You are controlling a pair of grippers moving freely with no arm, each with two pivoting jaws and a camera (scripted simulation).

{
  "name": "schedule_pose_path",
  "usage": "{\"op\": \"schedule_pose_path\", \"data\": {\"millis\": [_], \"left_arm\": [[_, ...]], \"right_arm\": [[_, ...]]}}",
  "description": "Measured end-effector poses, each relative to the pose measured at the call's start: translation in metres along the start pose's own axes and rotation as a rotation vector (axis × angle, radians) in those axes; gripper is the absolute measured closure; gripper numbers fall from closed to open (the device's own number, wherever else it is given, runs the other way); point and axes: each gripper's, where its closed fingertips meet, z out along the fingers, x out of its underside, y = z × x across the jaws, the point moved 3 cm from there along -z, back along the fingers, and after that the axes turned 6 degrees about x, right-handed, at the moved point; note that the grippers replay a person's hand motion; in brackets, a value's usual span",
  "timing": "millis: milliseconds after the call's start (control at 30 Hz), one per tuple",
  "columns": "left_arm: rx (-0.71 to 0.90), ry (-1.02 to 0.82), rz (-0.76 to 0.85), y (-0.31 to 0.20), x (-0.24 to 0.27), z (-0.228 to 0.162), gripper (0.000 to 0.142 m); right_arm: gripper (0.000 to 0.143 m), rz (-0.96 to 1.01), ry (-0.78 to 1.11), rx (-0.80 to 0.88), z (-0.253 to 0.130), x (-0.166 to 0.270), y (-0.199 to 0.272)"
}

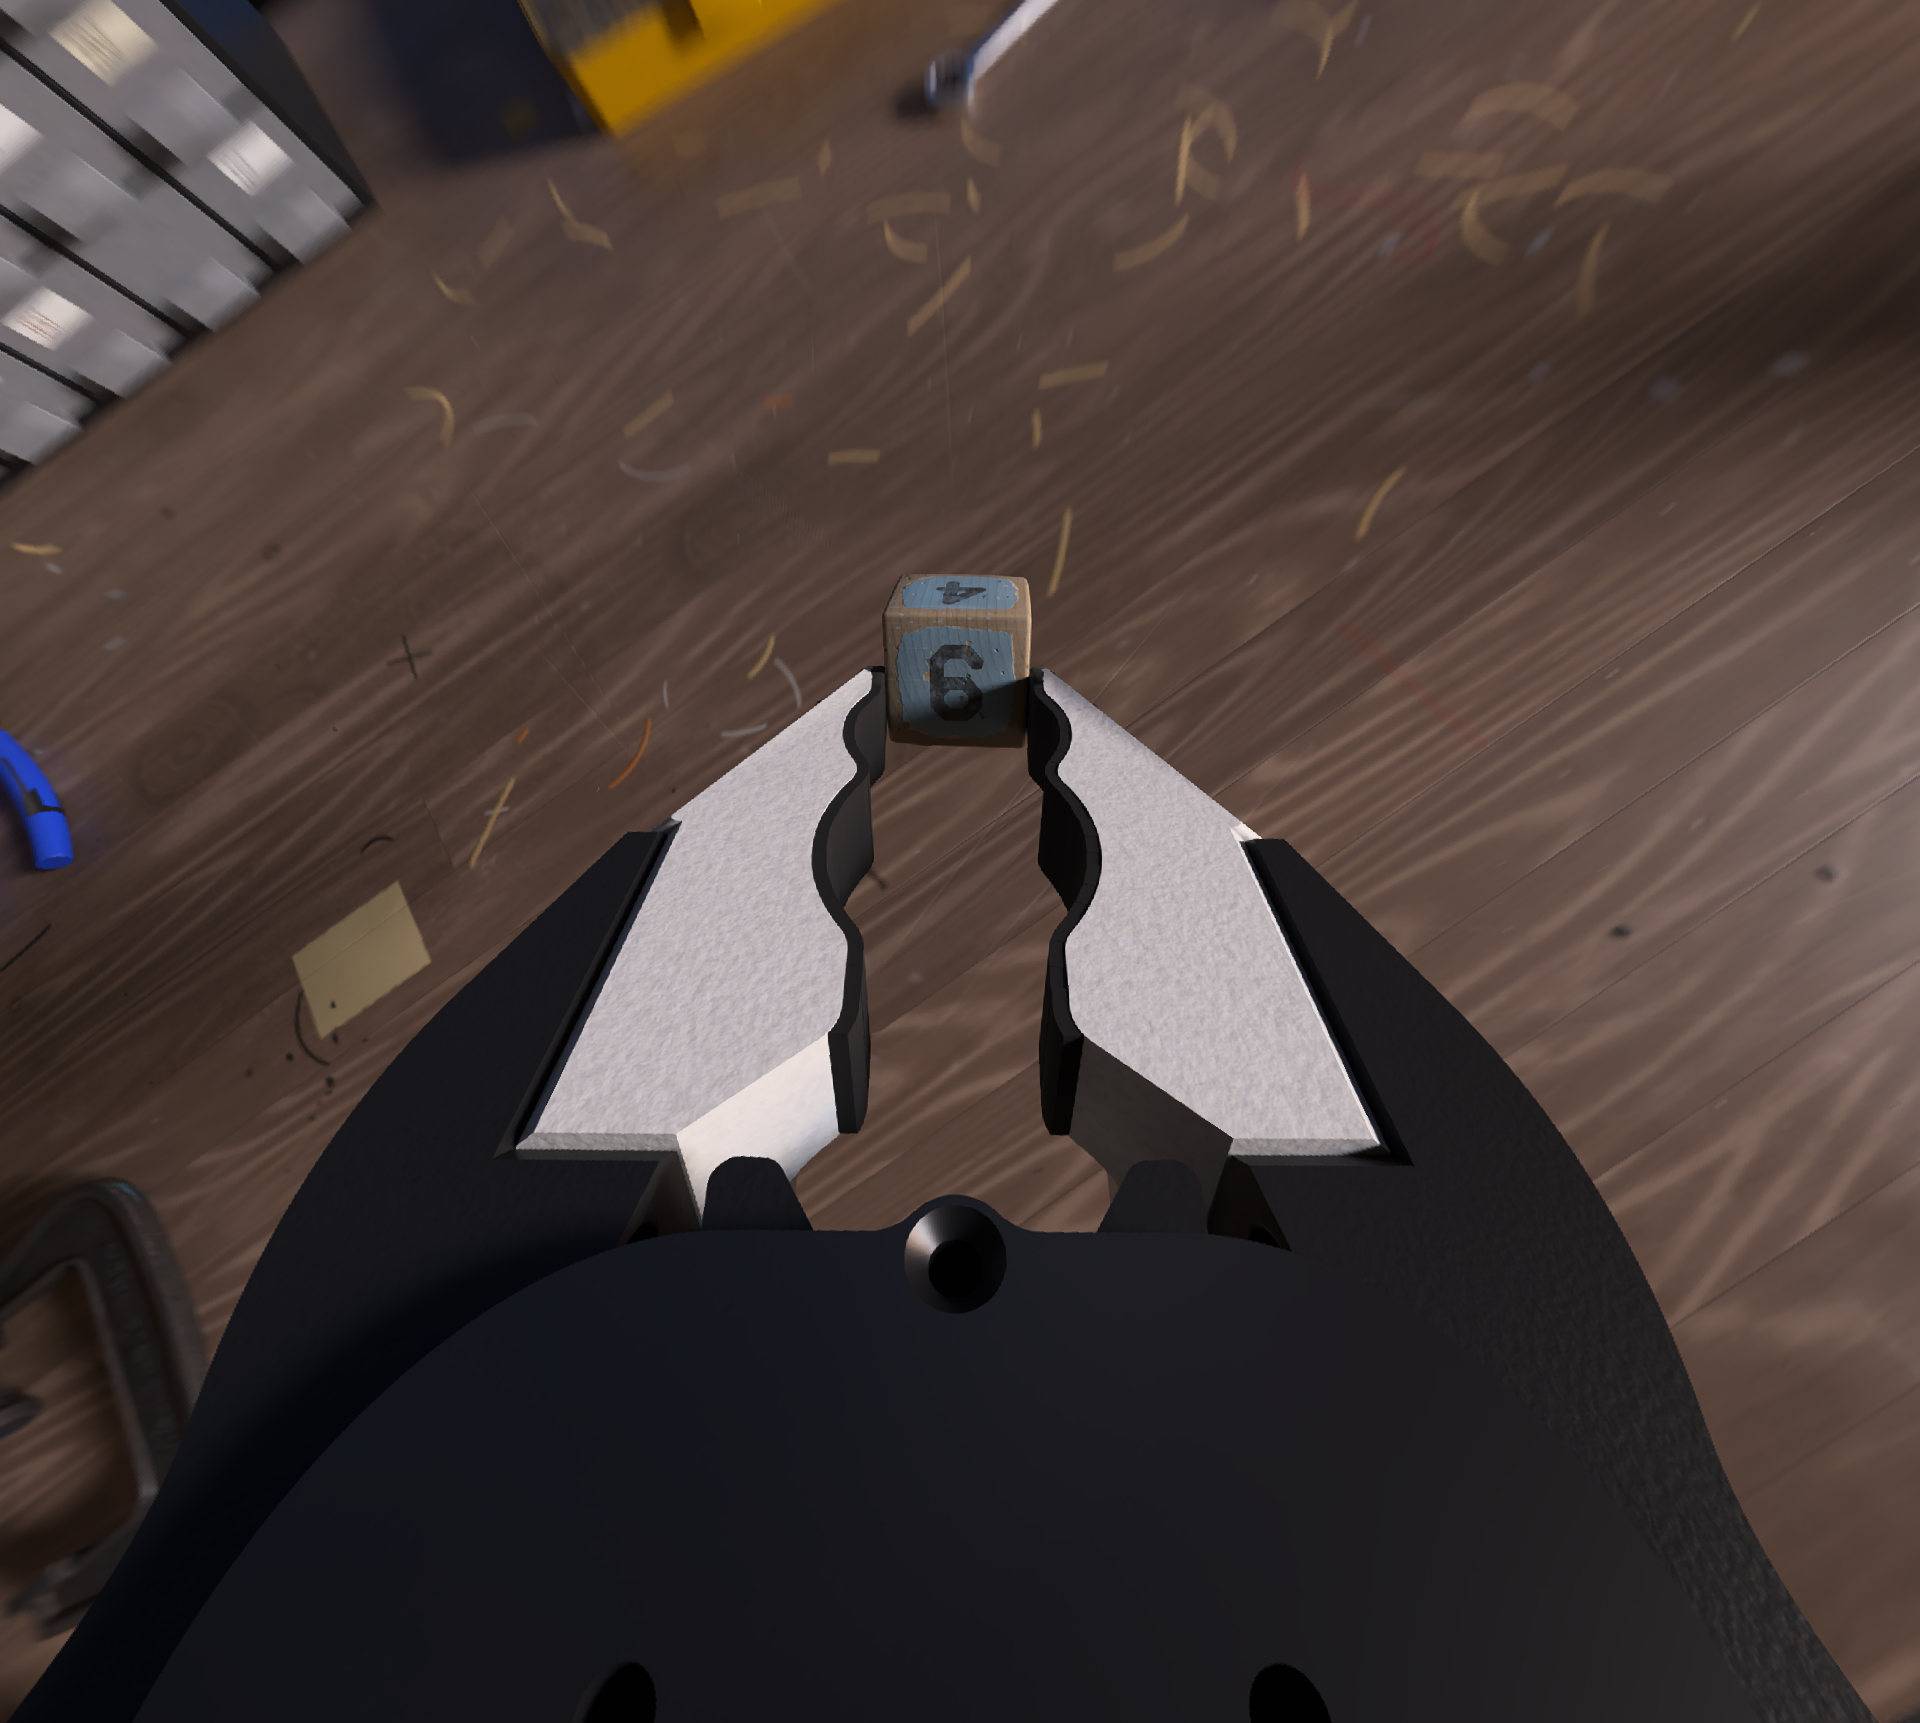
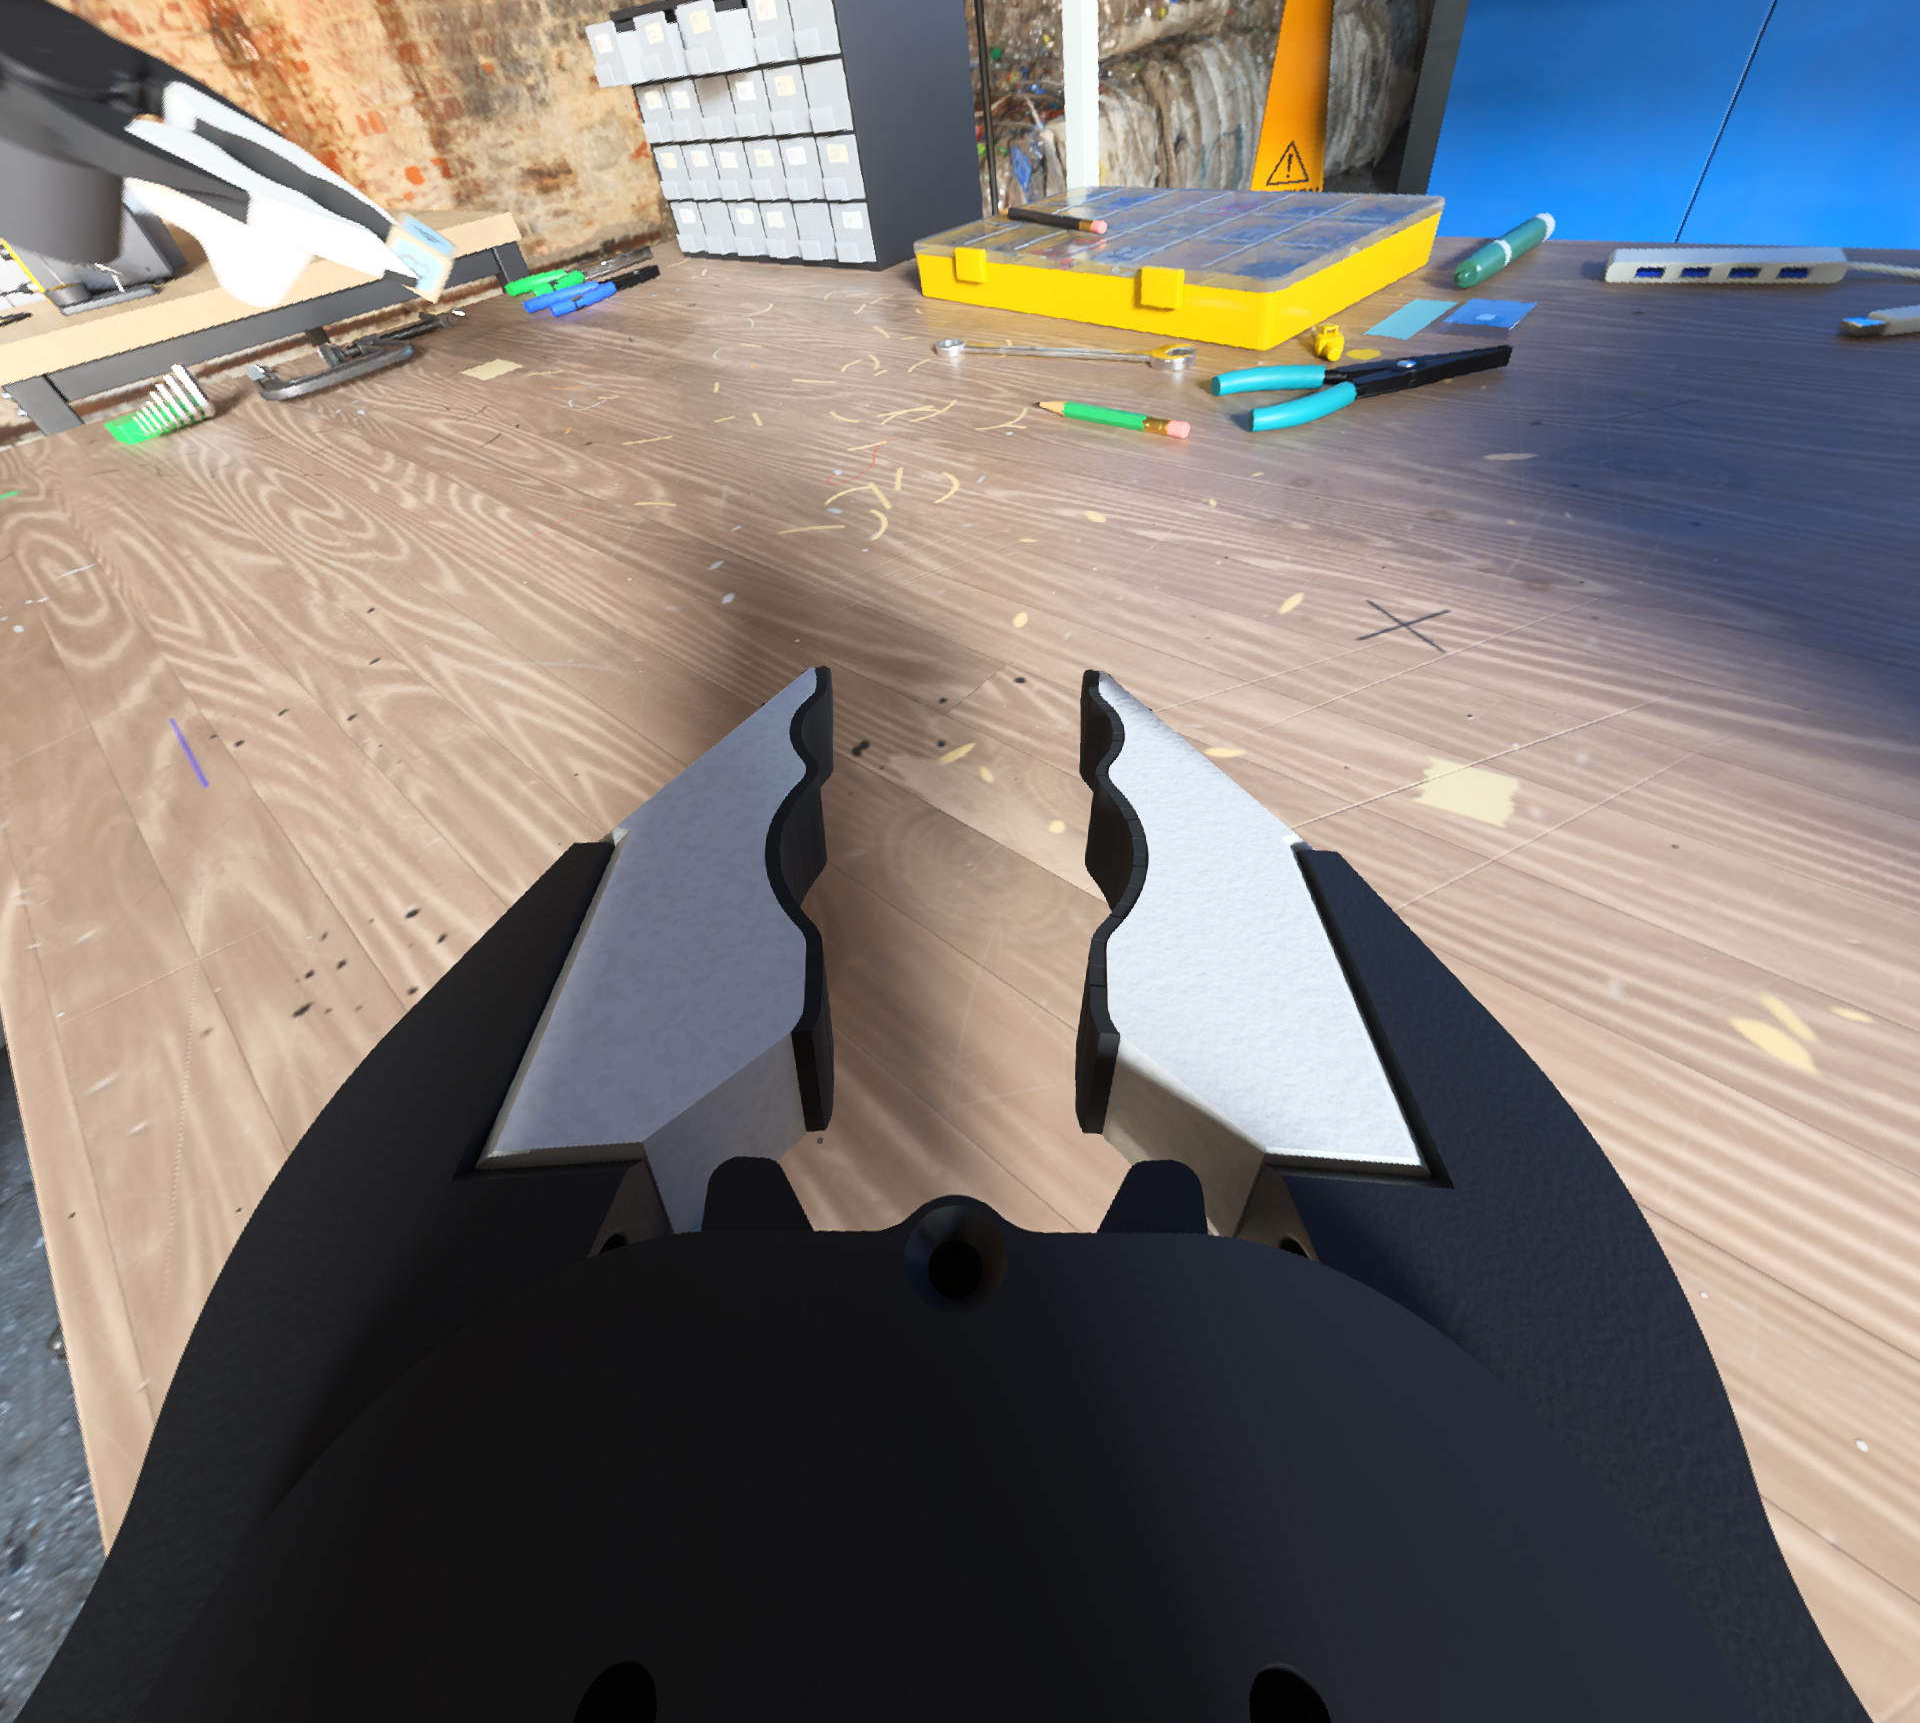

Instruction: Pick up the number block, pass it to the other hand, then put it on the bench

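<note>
The number block [image 1: 956,671] is a small wooden cube with blue faces and black digits. My left gripper [image 1: 954,707] is shut on the number block at its fingertips and holds it above the wooden bench top [image 1: 1351,738]. In the right wrist view the left gripper [image 2: 410,260] shows at the upper left, holding the block [image 2: 426,252] in the air. My right gripper [image 2: 956,697] is open and empty, low over the bench top [image 2: 623,634], well apart from the block.
A grey drawer cabinet [image 2: 790,115] and a yellow organiser case [image 2: 1174,260] stand at the back. Pliers [image 2: 1351,385], a wrench [image 2: 1060,352], a green pencil [image 2: 1117,418], markers [image 2: 577,286] and a clamp [image 2: 332,369] lie on the bench. A low shelf [image 2: 260,312] is at left.
</note>
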Motion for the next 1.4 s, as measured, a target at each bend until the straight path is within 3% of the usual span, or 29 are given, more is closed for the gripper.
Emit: {"op": "schedule_pose_path", "data": {"millis": [167, 300, 567, 733, 867, 967, 1100, 1167, 1233, 1400], "left_arm": [[-0.092, -0.318, -0.020, -0.037, 0.002, -0.032, 0.116], [-0.005, -0.430, 0.029, -0.063, 0.001, -0.032, 0.116], [0.384, -0.652, 0.467, -0.164, -0.077, -0.007, 0.116], [0.518, -0.664, 0.624, -0.215, -0.122, 0.022, 0.116], [0.586, -0.642, 0.643, -0.234, -0.137, 0.047, 0.116], [0.591, -0.624, 0.639, -0.240, -0.138, 0.062, 0.116], [0.563, -0.537, 0.572, -0.246, -0.132, 0.072, 0.116], [0.553, -0.517, 0.511, -0.242, -0.127, 0.064, 0.090], [0.526, -0.524, 0.382, -0.231, -0.123, 0.054, 0.080], [0.242, -0.473, -0.139, -0.189, -0.088, 0.046, 0.080]], "right_arm": [[0.094, 0.030, -0.027, 0.010, 0.000, -0.006, -0.005], [0.090, 0.170, 0.000, -0.087, 0.011, -0.009, 0.001], [0.078, 0.902, 0.258, -0.910, 0.062, -0.061, 0.084], [0.070, 1.083, 0.361, -1.123, 0.103, -0.071, 0.111], [0.082, 1.048, 0.326, -1.129, 0.115, -0.073, 0.114], [0.115, 1.044, 0.295, -1.116, 0.117, -0.070, 0.104], [0.115, 1.031, 0.290, -1.055, 0.117, -0.060, 0.091], [0.115, 1.027, 0.269, -1.020, 0.114, -0.059, 0.080], [0.115, 0.972, 0.237, -0.955, 0.110, -0.059, 0.068], [0.115, 0.592, 0.121, -0.598, 0.095, -0.053, 0.038]]}}
